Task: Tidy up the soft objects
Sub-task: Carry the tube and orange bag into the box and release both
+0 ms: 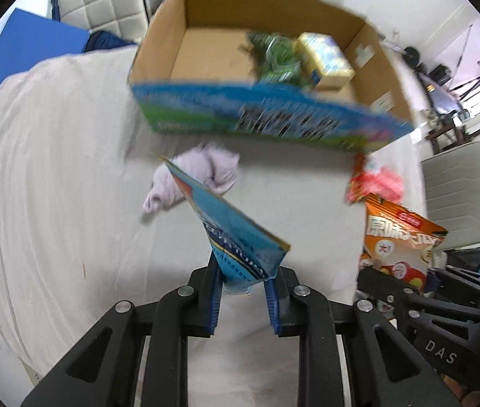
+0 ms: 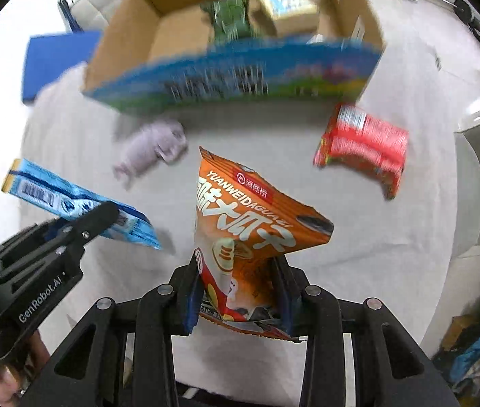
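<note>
My left gripper is shut on a blue snack packet and holds it above the white cloth; the packet also shows in the right wrist view. My right gripper is shut on an orange snack bag, also seen at the right of the left wrist view. Ahead stands an open cardboard box with a blue-green printed front, holding a green packet and a yellow packet. A lilac cloth and a red packet lie on the white cloth before the box.
The white cloth covers the table. A blue folder lies at the far left by a padded white chair. A grey chair stands at the right, with gym equipment behind.
</note>
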`<state>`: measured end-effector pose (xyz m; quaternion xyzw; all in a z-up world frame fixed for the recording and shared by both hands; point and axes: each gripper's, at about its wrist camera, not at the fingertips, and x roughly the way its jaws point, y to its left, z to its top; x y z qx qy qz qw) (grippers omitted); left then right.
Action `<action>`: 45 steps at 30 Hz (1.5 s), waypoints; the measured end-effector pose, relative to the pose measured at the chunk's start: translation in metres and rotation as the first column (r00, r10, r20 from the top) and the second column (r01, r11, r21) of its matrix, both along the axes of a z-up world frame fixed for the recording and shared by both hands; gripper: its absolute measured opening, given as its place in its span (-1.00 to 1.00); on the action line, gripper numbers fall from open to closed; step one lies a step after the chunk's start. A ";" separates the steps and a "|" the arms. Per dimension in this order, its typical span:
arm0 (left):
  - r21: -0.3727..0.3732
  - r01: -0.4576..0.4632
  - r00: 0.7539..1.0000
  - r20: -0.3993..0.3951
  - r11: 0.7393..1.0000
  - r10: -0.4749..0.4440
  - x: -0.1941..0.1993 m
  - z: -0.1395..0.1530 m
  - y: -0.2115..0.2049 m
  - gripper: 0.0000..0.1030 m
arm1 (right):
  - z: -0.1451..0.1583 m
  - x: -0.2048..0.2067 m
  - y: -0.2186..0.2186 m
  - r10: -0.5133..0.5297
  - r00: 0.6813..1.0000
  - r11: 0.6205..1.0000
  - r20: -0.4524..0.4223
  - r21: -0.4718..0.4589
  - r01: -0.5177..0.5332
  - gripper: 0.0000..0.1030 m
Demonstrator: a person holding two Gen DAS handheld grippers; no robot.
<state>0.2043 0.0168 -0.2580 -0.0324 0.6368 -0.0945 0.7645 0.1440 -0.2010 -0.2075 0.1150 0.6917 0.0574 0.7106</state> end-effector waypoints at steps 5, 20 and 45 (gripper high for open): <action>-0.042 0.038 0.997 0.068 0.998 -0.035 0.029 0.039 -0.018 -0.62 | 0.043 0.039 -0.003 -0.033 0.996 0.999 0.087 0.043 0.029 -0.26; -0.027 0.071 0.997 -0.038 0.997 -0.072 0.196 0.051 -0.021 -0.62 | 0.038 0.188 -0.043 -0.162 0.980 0.984 0.118 -0.055 0.169 -0.26; 0.107 0.094 0.956 -0.288 0.990 -0.060 0.289 -0.069 -0.046 -0.37 | -0.084 0.249 -0.029 -0.139 0.982 0.982 -0.128 -0.144 0.121 0.29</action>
